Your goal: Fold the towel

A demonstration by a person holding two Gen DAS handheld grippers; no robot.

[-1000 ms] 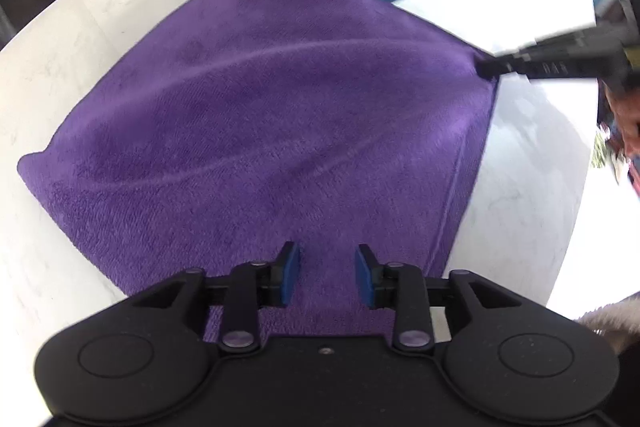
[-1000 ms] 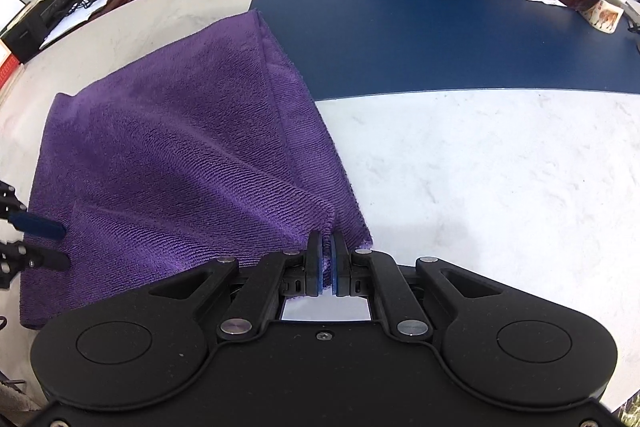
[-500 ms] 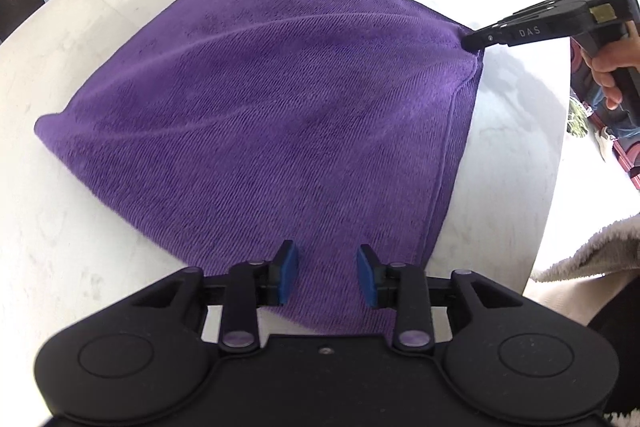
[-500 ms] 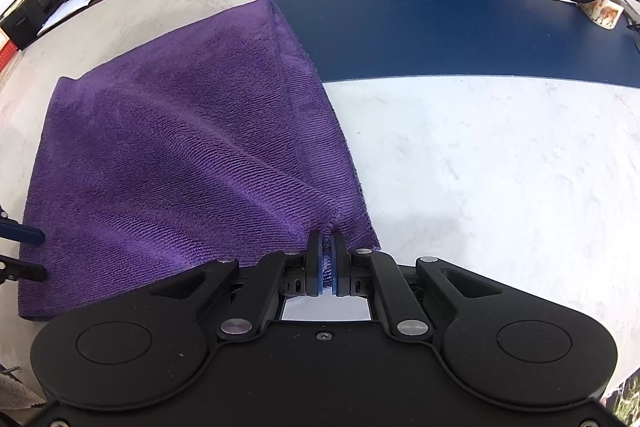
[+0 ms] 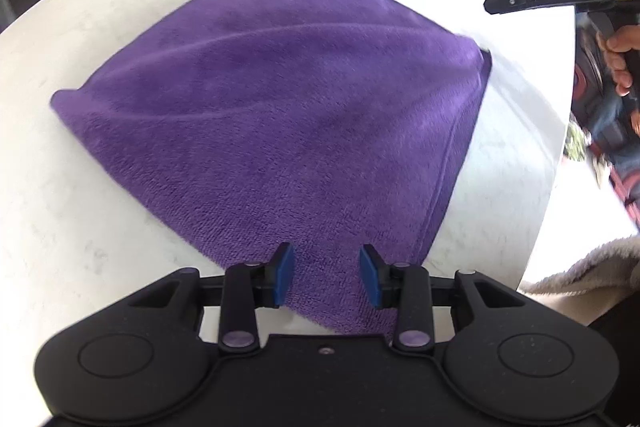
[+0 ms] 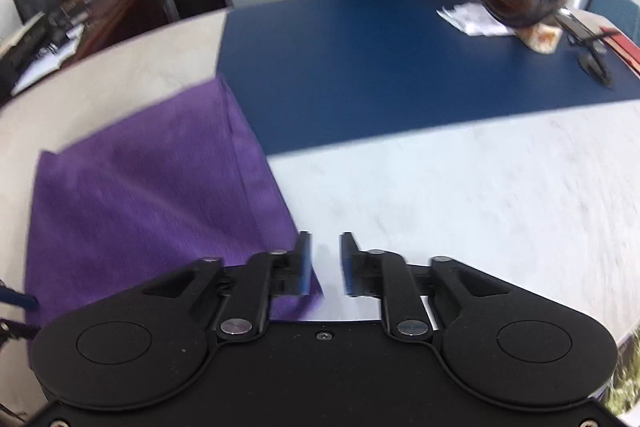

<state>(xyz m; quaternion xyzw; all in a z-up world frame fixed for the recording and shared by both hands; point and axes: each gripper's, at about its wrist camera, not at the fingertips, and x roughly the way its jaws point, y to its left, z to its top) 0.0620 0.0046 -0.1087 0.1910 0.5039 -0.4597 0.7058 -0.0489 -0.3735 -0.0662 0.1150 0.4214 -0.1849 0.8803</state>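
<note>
A: Left wrist view?
B: My left gripper (image 5: pixel 326 277) hangs released over the near corner of the purple towel (image 5: pixel 280 107), folded flat on the desk (image 5: pixel 60 187). Nothing pinched.
A: Right wrist view?
B: My right gripper (image 6: pixel 325 263) has just been opening, nothing between its jaws, the towel's (image 6: pixel 140 195) corner just beside it. I'd say that fold is laid.

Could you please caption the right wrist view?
Open right gripper lifted off folded purple terry towel on white marble table.
</note>
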